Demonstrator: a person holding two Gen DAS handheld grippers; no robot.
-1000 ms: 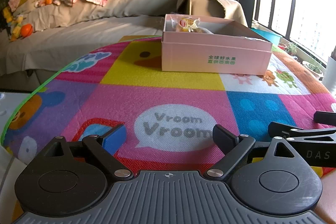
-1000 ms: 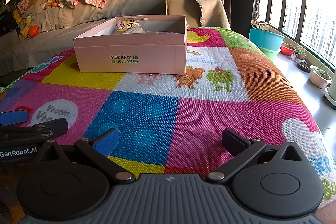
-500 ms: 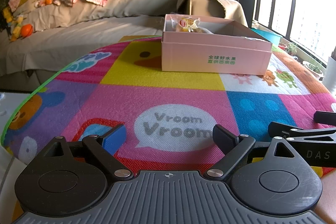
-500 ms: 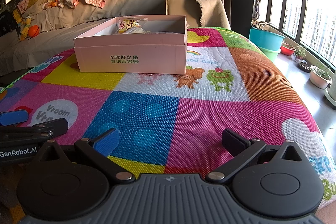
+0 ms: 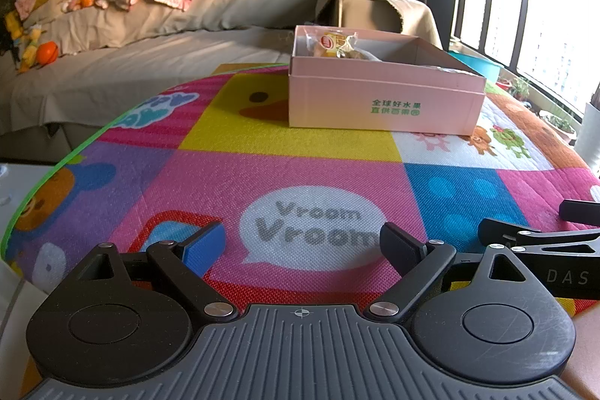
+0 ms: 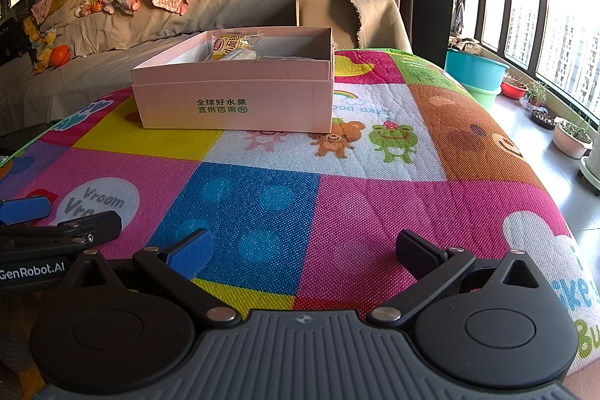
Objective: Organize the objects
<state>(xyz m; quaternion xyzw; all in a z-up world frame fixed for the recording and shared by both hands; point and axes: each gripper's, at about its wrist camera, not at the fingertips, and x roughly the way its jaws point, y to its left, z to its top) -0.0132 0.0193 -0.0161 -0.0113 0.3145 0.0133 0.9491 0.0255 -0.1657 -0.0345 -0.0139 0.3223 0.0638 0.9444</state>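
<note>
Nothing has moved since the earlier frames: both grippers sit where they were, low over the near edge of the colourful play mat (image 6: 311,197), and the pink box (image 6: 240,100) stands in the same spot.

Seen from its own camera, the left gripper (image 5: 302,242) has its jaws spread wide with nothing between them but the mat's "Vroom Vroom" speech bubble (image 5: 315,227). Its blue-padded finger is on the left, its black finger on the right. At the right edge of that view the right gripper's fingers poke in, just beside.

From the right wrist camera the right gripper (image 6: 303,248) is likewise wide apart and empty, above the blue and pink squares of the mat. Part of the left gripper shows at the left edge.

The pink box sits on the far part of the mat, well apart from both tools, open at the top (green Chinese lettering on its near side). Inside it, toward the back left corner, lies a yellow snack packet (image 6: 227,47) with other clear-wrapped items that are too small to tell.

Behind the mat runs a sofa (image 5: 157,36) draped in grey cloth, with clothes and toys piled along its back.
</note>
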